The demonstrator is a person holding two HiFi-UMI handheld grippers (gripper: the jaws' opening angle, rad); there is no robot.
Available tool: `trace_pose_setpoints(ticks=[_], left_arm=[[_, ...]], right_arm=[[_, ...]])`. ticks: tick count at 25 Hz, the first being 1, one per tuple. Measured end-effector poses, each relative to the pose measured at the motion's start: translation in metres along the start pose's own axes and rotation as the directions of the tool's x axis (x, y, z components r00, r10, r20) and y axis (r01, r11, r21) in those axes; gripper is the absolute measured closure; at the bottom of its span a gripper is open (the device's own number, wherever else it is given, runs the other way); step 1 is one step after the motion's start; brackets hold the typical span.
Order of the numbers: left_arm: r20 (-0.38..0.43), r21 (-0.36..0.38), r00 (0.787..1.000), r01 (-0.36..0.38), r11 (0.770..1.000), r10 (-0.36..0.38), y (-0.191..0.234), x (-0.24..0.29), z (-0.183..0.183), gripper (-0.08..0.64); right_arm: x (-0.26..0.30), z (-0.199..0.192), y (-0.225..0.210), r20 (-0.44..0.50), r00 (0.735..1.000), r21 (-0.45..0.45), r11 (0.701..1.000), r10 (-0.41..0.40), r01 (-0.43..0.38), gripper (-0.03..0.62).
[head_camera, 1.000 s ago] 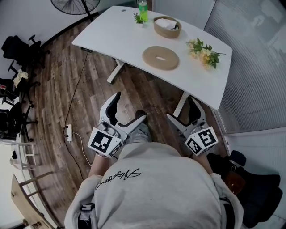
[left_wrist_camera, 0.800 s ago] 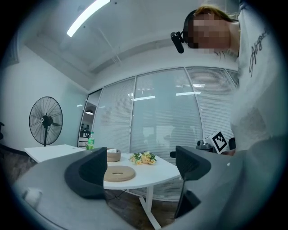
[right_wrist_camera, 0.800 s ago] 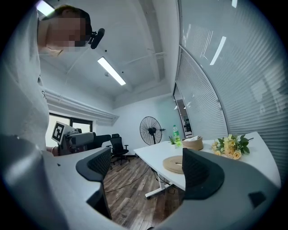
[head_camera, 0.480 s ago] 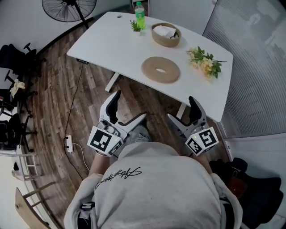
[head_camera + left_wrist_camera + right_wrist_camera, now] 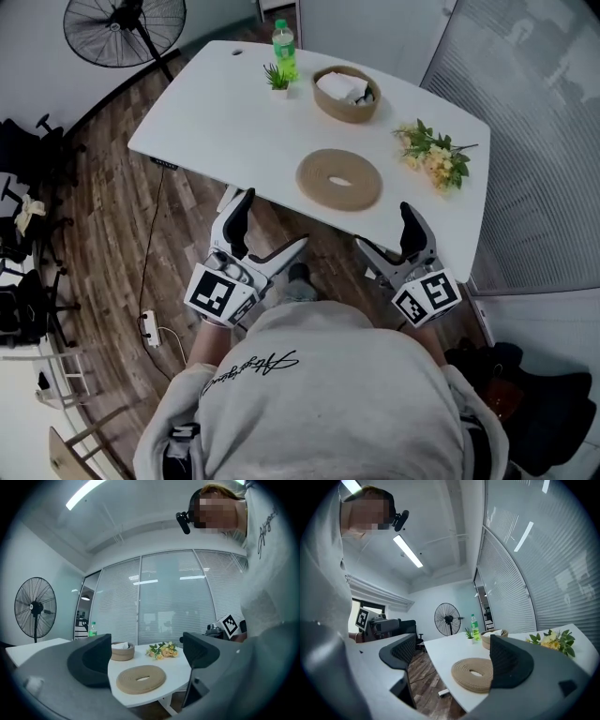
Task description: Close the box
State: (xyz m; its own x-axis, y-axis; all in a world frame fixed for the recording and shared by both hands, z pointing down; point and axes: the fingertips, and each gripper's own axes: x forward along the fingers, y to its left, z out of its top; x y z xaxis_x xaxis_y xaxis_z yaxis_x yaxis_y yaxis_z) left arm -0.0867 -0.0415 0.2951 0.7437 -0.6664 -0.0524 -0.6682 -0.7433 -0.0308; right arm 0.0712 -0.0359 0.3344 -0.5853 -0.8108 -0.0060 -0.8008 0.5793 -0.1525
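Observation:
A round woven basket point(image 5: 343, 112) with something white inside stands open at the far side of the white table point(image 5: 216, 122). Its flat ring-shaped woven lid point(image 5: 338, 179) lies apart from it, near the table's front edge. My left gripper point(image 5: 272, 223) and right gripper point(image 5: 384, 228) hover just short of that edge, both open and empty. In the left gripper view the lid point(image 5: 140, 679) shows between the wide jaws of the left gripper point(image 5: 145, 658), with the basket point(image 5: 122, 652) behind. The right gripper point(image 5: 454, 660) also frames the lid point(image 5: 473, 673).
A green bottle point(image 5: 283, 47) and a small potted plant point(image 5: 275, 77) stand at the table's far edge, with a bunch of flowers point(image 5: 436, 155) at its right end. A standing fan point(image 5: 122, 33), office chairs point(image 5: 28, 187) and a power strip point(image 5: 150, 328) are on the wooden floor to the left.
The table has come closer: its front edge and the lid now lie just ahead of both grippers. Both grippers have stayed open and held the same pose.

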Motion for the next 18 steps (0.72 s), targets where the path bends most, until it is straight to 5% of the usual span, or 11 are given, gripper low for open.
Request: trace_pose_setpoints(ticks=[18], left_arm=[[-0.013, 0.012, 0.995, 0.101, 0.995, -0.101, 0.106, 0.071, -0.004, 0.097]], right_arm=[[0.101, 0.021, -0.046, 0.059, 0.996, -0.015, 0.998, -0.064, 0.065, 0.112]])
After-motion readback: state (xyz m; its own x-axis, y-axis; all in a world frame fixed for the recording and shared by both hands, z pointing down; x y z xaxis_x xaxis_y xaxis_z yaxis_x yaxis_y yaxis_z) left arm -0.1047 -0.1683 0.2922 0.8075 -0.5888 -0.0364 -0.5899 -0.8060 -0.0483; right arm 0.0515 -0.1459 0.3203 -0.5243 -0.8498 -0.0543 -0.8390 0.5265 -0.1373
